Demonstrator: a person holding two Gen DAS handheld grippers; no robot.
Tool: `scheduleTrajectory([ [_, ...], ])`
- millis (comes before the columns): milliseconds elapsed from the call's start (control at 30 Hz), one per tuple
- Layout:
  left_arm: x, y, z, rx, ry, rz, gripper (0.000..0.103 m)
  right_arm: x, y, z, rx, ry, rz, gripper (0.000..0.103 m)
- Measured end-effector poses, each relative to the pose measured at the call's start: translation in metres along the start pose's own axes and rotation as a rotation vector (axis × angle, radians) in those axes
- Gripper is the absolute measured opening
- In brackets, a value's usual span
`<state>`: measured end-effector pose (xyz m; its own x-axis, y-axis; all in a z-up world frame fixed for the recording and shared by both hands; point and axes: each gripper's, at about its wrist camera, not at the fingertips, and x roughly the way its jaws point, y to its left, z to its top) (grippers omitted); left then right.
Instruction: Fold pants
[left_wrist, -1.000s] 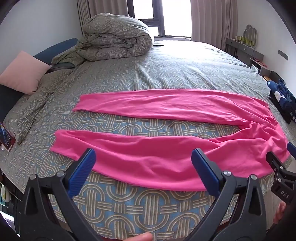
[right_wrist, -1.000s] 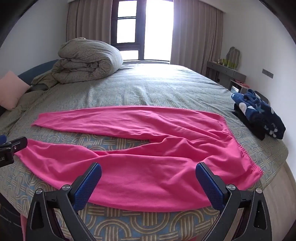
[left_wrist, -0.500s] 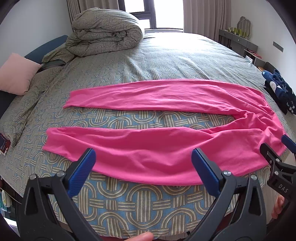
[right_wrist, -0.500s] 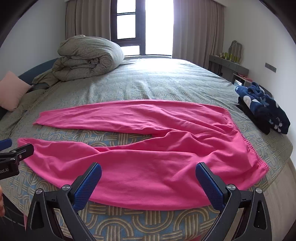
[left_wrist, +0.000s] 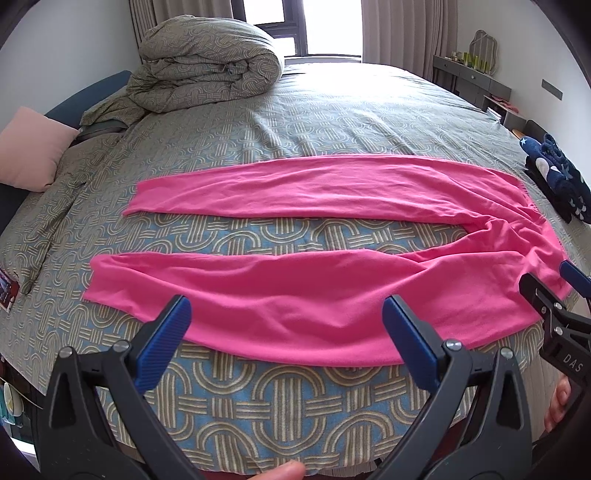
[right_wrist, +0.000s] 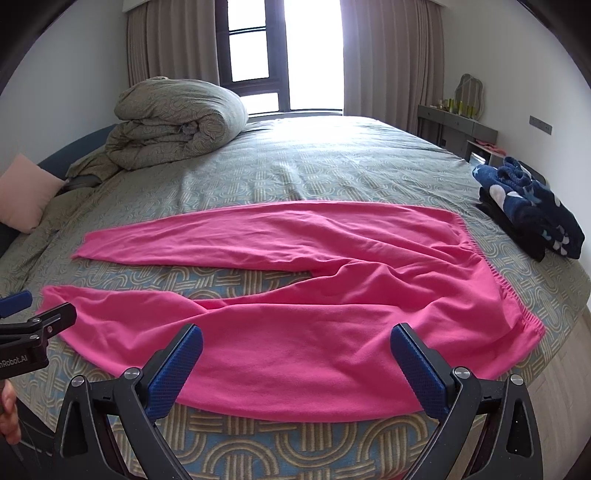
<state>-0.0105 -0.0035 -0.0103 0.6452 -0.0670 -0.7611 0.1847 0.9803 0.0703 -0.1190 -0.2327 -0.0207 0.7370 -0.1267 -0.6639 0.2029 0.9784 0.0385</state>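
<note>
Both grippers pulled back; one pink pants (left_wrist: 295, 310), two legs.

A home bedroom is showing here: a wide bed (left_wrist: 332, 122) under a patterned cover is filling the room, with a rolled duvet (right_wrist: 177, 122) and a pink pillow (left_wrist: 33, 147) lying at its head. Curtains (right_wrist: 388, 59) are hanging beside a bright window (right_wrist: 280, 55), and a dresser (right_wrist: 458, 125) is standing against the wall.

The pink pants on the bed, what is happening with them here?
A person holds a two-finger gripper in each hand above the near edge of the bed. The pink pants lie spread flat, legs apart, waistband to the right, not yet folded. The left gripper and the right gripper are both open and hold nothing. A rolled duvet and a dark blue garment lie further off.
</note>
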Motion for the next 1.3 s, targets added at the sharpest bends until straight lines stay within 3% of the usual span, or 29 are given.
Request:
scheduleTrajectory([
  [1300, 0.001, -0.015, -0.004, 0.005, 0.007, -0.004, 0.103, 0.001, -0.003, -0.006, -0.009, 0.016, -0.005, 0.103],
])
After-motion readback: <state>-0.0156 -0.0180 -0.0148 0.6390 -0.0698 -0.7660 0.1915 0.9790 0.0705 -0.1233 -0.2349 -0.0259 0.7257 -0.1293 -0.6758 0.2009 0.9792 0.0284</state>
